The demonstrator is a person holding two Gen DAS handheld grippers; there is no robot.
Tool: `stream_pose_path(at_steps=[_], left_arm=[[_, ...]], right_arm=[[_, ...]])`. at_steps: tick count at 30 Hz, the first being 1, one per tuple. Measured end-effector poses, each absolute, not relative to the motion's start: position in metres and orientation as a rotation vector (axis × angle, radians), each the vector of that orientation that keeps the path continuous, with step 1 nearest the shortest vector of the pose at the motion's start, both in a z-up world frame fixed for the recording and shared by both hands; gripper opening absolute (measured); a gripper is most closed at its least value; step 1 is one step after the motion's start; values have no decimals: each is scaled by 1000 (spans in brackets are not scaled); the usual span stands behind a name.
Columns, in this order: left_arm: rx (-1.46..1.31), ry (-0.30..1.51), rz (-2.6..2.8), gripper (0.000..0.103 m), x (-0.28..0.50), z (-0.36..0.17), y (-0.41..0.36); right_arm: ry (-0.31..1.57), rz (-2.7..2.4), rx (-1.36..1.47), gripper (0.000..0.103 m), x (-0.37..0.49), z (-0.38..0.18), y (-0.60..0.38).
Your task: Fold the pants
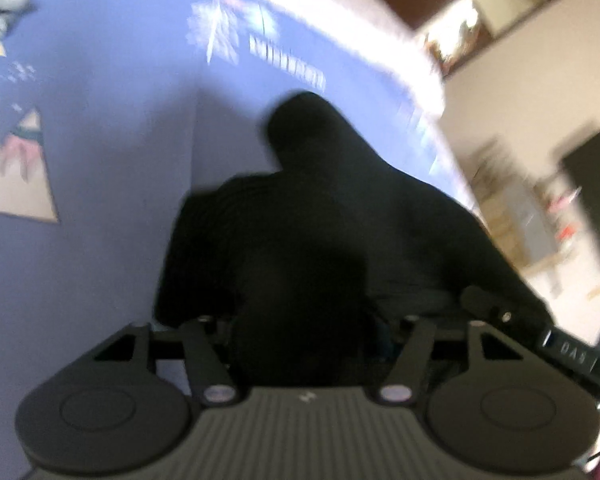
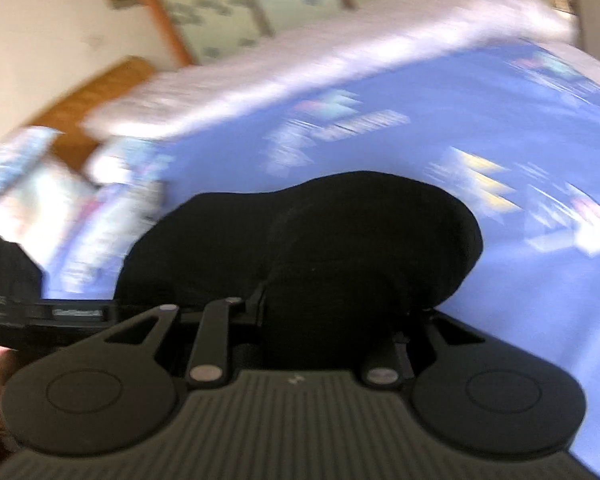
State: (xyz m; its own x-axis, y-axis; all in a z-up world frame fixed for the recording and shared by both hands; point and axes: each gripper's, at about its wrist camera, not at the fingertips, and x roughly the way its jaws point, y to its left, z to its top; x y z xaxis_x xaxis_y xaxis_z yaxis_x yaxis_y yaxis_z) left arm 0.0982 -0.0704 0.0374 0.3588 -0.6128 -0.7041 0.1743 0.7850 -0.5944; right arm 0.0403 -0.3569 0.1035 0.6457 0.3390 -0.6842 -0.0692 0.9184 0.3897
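The black pants [image 1: 340,200] lie bunched on a blue printed bed sheet [image 1: 120,140]. In the left wrist view they spread out in front of my left gripper [image 1: 304,320]. Its linkage arms are splayed wide and the jaws stand open; dark cloth lies between them and hides the fingertips. In the right wrist view the pants [image 2: 340,220] form a rounded heap that narrows into my right gripper [image 2: 328,320]. That gripper is shut on a fold of the cloth, and its fingertips are buried in the fabric. Both views are blurred.
A grey crumpled garment [image 1: 4,0] lies at the far corner of the sheet. A white blanket [image 2: 340,48] covers the far side of the bed. The bed edge [image 1: 440,120] drops off at the right towards shelves [image 1: 540,220]. A wooden headboard [image 2: 92,92] and pillows [image 2: 40,200] are at the left.
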Motion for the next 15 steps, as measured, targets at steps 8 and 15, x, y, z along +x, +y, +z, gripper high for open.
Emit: stream_pose_path(at_steps=[8, 15], left_arm=[[-324, 961, -469, 81, 87, 59, -63], [-158, 1011, -538, 103, 104, 44, -97]], right_arm=[[926, 98, 648, 31, 12, 29, -429], [896, 99, 741, 35, 6, 17, -436]])
